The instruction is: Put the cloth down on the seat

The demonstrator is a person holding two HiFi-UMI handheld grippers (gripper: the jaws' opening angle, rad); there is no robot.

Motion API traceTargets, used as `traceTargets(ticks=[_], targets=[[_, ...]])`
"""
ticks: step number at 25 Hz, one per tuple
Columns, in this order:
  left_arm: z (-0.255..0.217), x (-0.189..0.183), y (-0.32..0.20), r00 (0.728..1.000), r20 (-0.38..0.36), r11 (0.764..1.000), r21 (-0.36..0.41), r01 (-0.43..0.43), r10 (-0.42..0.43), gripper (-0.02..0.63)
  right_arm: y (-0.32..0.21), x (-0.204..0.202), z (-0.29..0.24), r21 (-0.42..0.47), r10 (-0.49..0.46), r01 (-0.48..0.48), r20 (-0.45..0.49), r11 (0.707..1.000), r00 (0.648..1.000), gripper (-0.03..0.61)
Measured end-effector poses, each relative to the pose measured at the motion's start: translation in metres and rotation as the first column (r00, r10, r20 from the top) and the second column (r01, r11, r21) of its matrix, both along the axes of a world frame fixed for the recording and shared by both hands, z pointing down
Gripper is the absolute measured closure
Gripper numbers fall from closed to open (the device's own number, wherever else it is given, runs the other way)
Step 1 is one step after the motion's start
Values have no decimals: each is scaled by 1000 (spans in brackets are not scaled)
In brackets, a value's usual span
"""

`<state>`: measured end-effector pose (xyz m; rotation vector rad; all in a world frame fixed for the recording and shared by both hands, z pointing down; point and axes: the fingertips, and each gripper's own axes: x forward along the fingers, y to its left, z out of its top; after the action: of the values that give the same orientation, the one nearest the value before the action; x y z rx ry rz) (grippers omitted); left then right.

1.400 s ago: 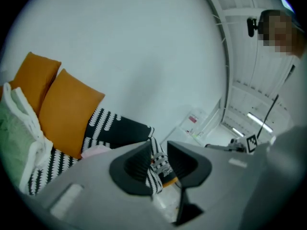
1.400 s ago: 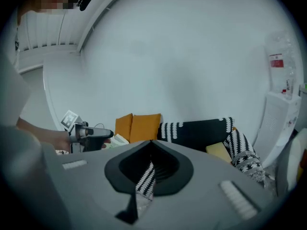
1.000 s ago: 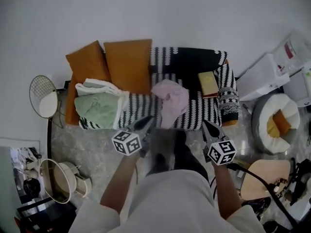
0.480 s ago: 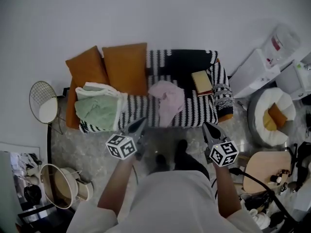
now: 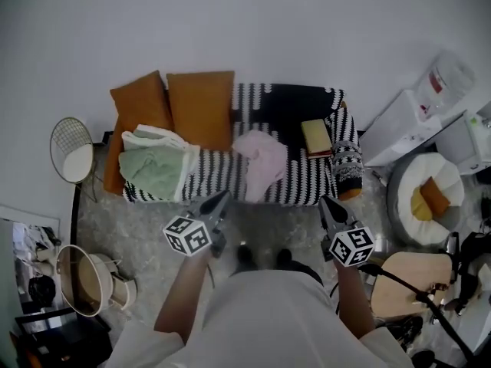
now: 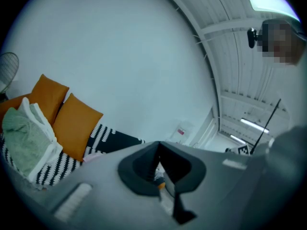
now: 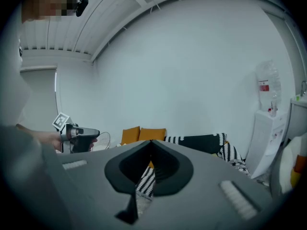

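A pink cloth [image 5: 261,159] lies crumpled on the middle of the sofa seat [image 5: 215,176], with its lower edge hanging over the front. The seat has a black-and-white striped cover. My left gripper [image 5: 222,198] is held in front of the sofa, below and left of the cloth and apart from it. Its jaws are shut on nothing, as the left gripper view also shows [image 6: 159,143]. My right gripper [image 5: 324,203] hovers to the lower right of the cloth, also shut and empty, with its tips together [image 7: 151,142].
On the sofa are two orange cushions [image 5: 201,106], a folded green and white cloth [image 5: 153,163] at the left and a yellow book [image 5: 315,136] at the right. A wire fan [image 5: 70,150] and a basket [image 5: 84,278] stand at the left. A white pouf [image 5: 426,198] and a wooden stool [image 5: 410,282] are at the right.
Both grippers have drawn back from the sofa towards the person. The left jaws, slightly apart a second ago, are now together. The pink cloth stays where it lay.
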<state>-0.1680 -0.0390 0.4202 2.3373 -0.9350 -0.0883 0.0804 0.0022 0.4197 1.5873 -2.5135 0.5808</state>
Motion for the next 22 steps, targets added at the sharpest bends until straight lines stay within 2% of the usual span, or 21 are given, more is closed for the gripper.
traceTargets(ticks=[5,14,22], targets=[[-5,21,14,999,-36,1000,12,1,-1,614,7,18,0,-2,-30,30,-15,1000,999,574],[-8,47,25,1000,7,999,43,-13,13,614,12,47,-3,18,-44,45,-17,999,999,575],[-10,52,21,1000,14,999,46,-20,20,614,13,49,-4,22,-53,53,-14,998,998,575]])
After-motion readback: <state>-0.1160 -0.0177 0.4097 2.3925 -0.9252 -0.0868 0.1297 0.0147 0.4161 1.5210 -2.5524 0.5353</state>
